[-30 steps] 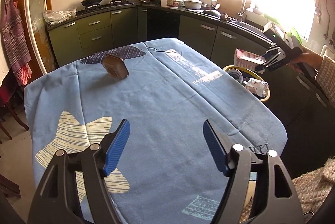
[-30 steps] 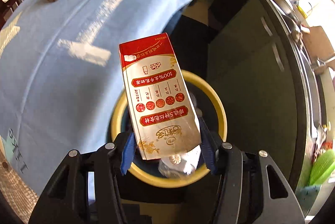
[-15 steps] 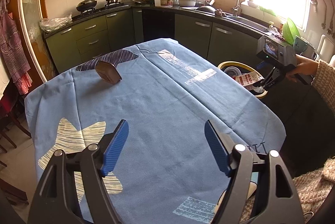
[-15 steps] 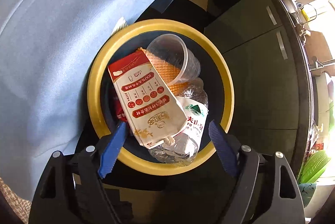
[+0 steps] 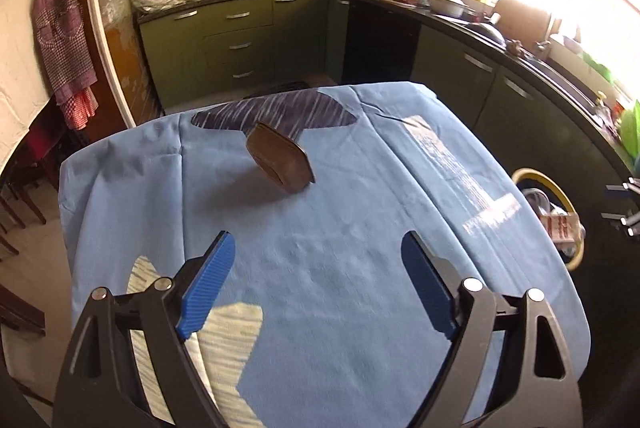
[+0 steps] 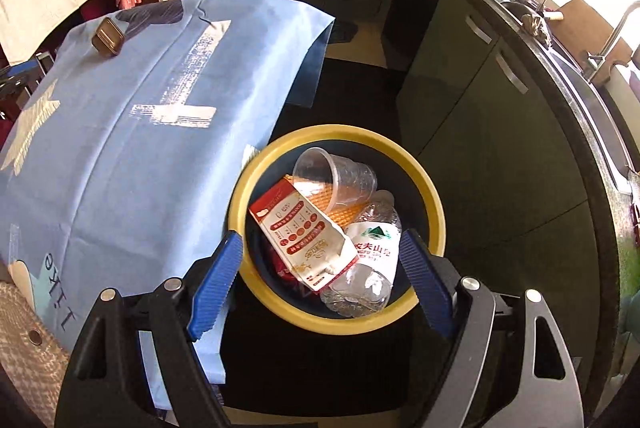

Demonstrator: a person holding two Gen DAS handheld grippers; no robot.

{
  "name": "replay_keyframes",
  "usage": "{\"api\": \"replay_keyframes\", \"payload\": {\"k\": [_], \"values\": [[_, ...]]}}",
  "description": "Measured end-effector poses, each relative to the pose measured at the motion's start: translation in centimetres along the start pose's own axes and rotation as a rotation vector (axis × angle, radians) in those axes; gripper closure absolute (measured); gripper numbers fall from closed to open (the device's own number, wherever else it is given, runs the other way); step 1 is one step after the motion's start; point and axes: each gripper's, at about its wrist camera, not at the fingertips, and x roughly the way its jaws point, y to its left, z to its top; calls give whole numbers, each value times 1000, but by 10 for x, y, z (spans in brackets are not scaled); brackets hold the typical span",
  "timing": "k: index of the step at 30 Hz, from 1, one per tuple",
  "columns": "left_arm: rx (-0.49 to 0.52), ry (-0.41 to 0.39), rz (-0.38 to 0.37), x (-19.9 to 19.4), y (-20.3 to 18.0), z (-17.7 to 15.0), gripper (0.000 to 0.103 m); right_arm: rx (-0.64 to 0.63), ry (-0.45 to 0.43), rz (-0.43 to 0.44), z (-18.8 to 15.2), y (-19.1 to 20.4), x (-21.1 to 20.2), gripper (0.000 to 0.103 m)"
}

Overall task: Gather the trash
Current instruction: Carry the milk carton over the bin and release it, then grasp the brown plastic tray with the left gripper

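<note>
Blue ribbed pads line the right gripper [image 6: 320,268], whose jaws stand wide apart and hold nothing; it hangs above the yellow-rimmed bin [image 6: 434,212], tilted down toward it. Inside the bin a red-and-white carton [image 6: 304,236] lies on top of a crushed clear water bottle [image 6: 368,260], with a clear plastic cup [image 6: 332,176] on its side and an orange piece [image 6: 340,208] just behind the carton. The bin stands on the dark floor just beside the edge of the blue tablecloth [image 6: 120,156].

The left gripper [image 5: 320,280] is likewise spread wide and empty, held level above the near part of the tablecloth, pointing across it away from the bin. Ahead of it, toward the far end of the cloth and well apart from the bin, a small brown tin [image 5: 280,164] rests tilted on the fabric. Green kitchen cabinets [image 5: 240,40] stand beyond the table.
</note>
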Motion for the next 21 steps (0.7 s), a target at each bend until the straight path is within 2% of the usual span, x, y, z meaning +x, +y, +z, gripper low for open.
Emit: {"api": "replay_keyframes", "payload": {"k": [1, 5, 8, 15, 21], "values": [[-38, 9, 12, 10, 6, 8, 22, 0, -1, 5, -1, 0, 2, 23], [-190, 60, -21, 46, 21, 35, 22, 4, 0, 36, -5, -1, 12, 23], [-263, 105, 18, 73, 26, 49, 22, 12, -6, 56, -8, -3, 15, 23], [-305, 195, 75, 108, 28, 53, 24, 13, -37, 91, -9, -5, 12, 23], [-304, 188, 84, 113, 36, 55, 34, 10, -46, 105, -11, -3, 13, 23]]}}
